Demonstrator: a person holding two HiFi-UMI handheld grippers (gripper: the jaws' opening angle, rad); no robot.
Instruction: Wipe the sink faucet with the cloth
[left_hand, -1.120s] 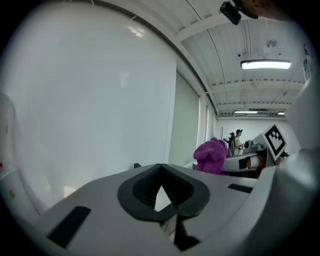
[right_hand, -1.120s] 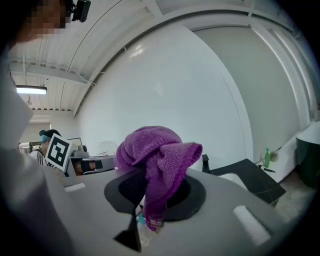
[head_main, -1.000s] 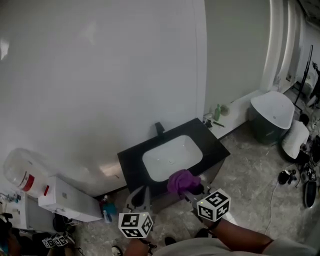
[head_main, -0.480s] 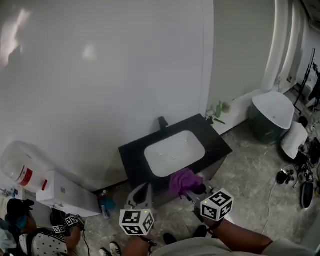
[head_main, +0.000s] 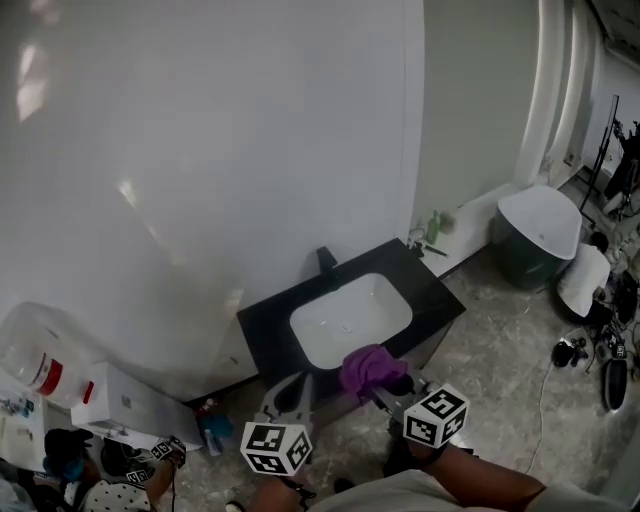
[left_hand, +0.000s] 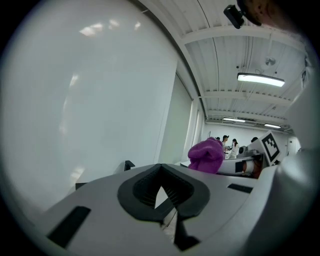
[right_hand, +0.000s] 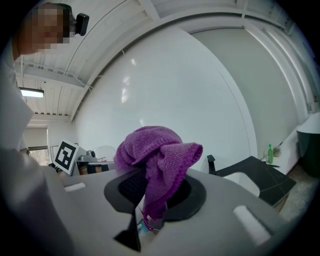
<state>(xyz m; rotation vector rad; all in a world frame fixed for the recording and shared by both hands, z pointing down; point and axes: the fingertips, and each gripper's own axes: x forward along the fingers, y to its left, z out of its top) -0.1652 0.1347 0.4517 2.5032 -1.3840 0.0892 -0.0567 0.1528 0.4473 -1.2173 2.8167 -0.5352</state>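
A black faucet (head_main: 327, 260) stands at the back edge of a white basin (head_main: 350, 320) set in a black counter (head_main: 440, 295) against the white wall. My right gripper (head_main: 386, 379) is shut on a bunched purple cloth (head_main: 366, 367), held in the air in front of the counter's near edge. In the right gripper view the cloth (right_hand: 157, 155) drapes over the jaws, with the faucet (right_hand: 211, 164) far beyond. My left gripper (head_main: 290, 387) hangs beside it on the left, shut and holding nothing. From the left gripper view I see the cloth (left_hand: 206, 155) and the faucet (left_hand: 129, 165).
A green bottle (head_main: 434, 226) stands on a ledge right of the counter. A grey-and-white tub (head_main: 540, 235) sits at far right, with cables and gear (head_main: 590, 350) on the floor. White boxes (head_main: 120, 400) and a person (head_main: 110, 490) are at lower left.
Both grippers keep almost the same pose and the cloth stays clamped. The head view has drifted a little, and a person has come into view at lower left.
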